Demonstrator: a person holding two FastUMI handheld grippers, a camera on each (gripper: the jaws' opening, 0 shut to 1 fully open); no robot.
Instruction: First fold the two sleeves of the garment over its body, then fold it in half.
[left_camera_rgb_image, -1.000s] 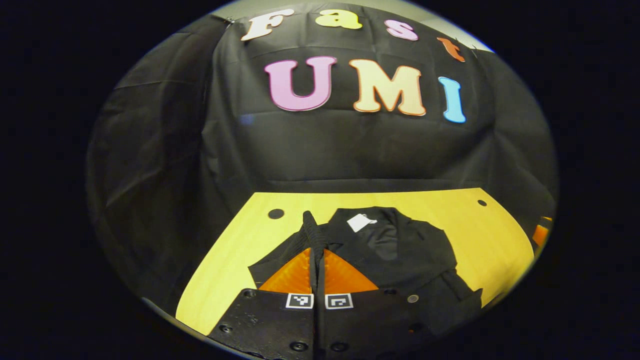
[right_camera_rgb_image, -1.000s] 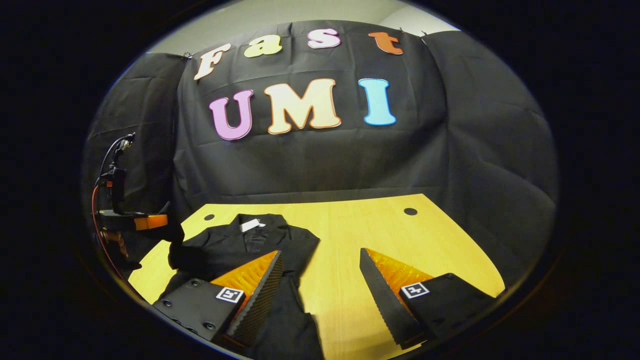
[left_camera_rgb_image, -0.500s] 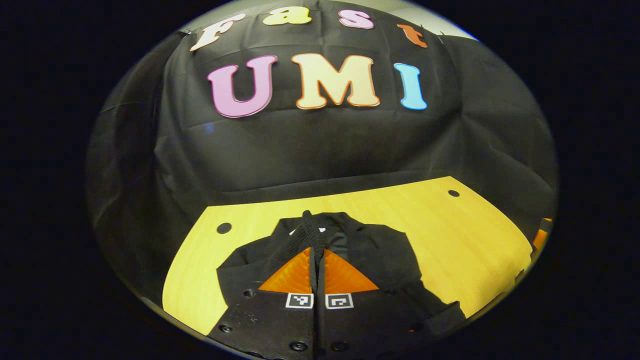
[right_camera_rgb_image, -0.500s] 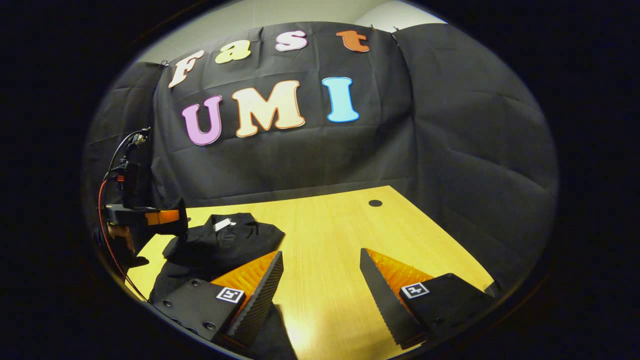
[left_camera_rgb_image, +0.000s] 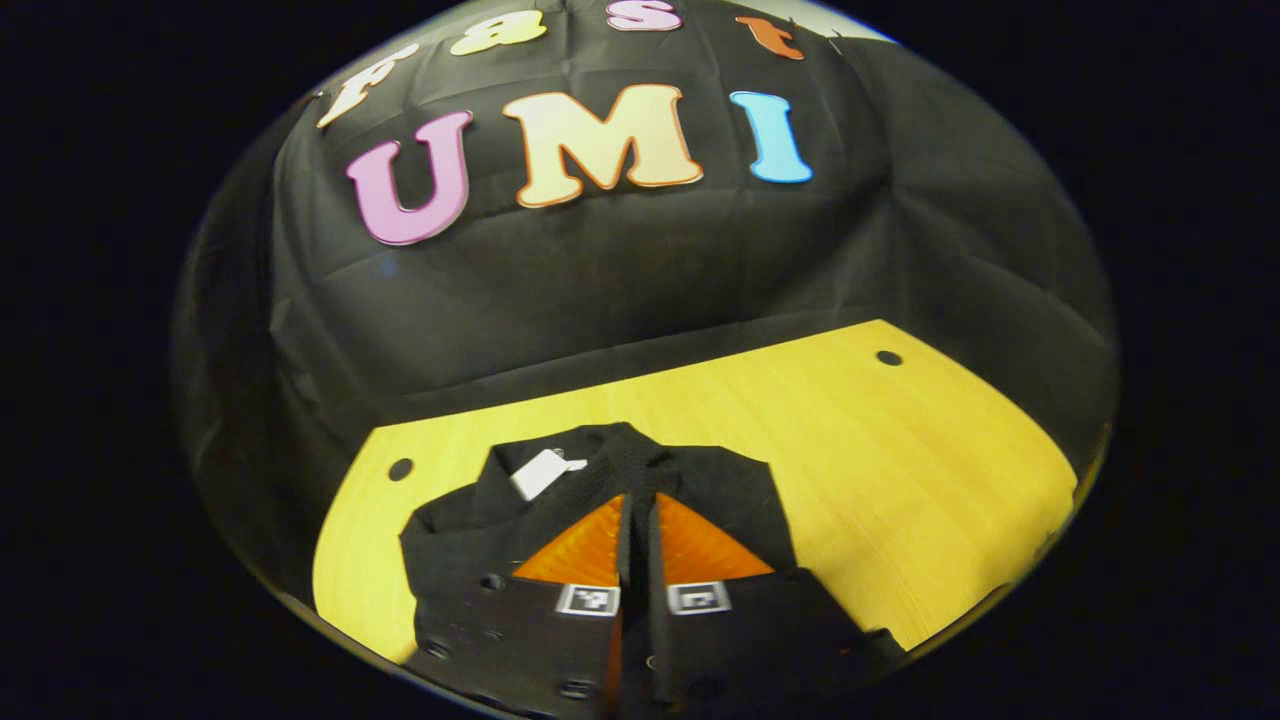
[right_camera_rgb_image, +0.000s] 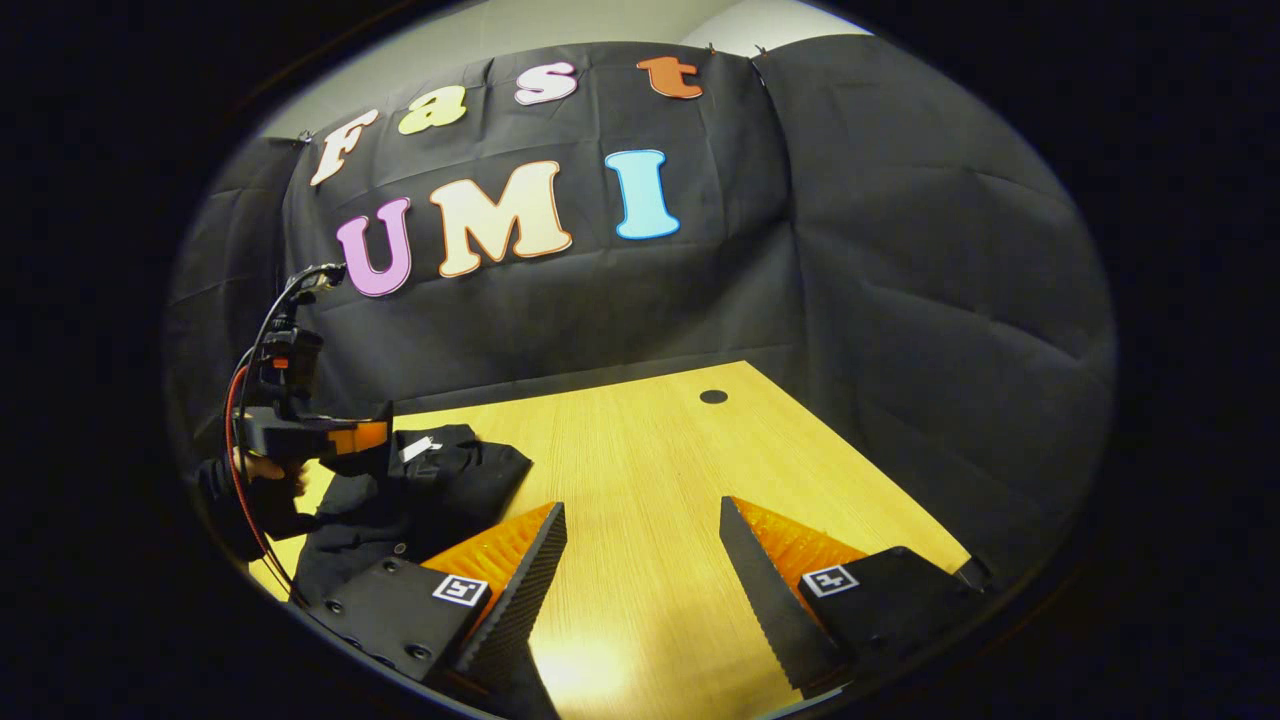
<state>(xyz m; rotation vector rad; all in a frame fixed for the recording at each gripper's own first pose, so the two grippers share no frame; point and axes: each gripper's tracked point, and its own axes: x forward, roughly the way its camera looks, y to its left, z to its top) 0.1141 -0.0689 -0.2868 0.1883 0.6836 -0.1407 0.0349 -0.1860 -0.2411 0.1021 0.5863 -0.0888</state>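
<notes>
1. Black cloth garment (left_camera_rgb_image: 600, 490) lying on the light yellow wooden table (left_camera_rgb_image: 900, 460), near the table's left end in the left gripper view.
2. Small white tag (left_camera_rgb_image: 540, 472) at the collar, facing up.
3. Left gripper (left_camera_rgb_image: 636, 505) right over the garment, its two fingers pressed together with a thin strip of the black cloth caught between them.
4. Pinched cloth going up from the fingertips toward the collar.
5. Seen from the right gripper view: same garment (right_camera_rgb_image: 440, 490) bunched at the far left of the table (right_camera_rgb_image: 660, 470), with the left gripper (right_camera_rgb_image: 375, 440) on top of it and a hand (right_camera_rgb_image: 262, 470) holding that gripper from behind.
6. Red and black cables (right_camera_rgb_image: 245, 400) looping up from the back of that gripper.
7. Right gripper (right_camera_rgb_image: 640, 530) low over bare wood, fingers spread wide apart, gripping nothing.
8. Right gripper well apart from the main heap of the garment, with a dark bit of cloth under its left finger at the bottom edge.
9. Round dark hole (right_camera_rgb_image: 713, 396) in the table near the far edge, and another (left_camera_rgb_image: 400, 468) close to the garment's collar.
</notes>
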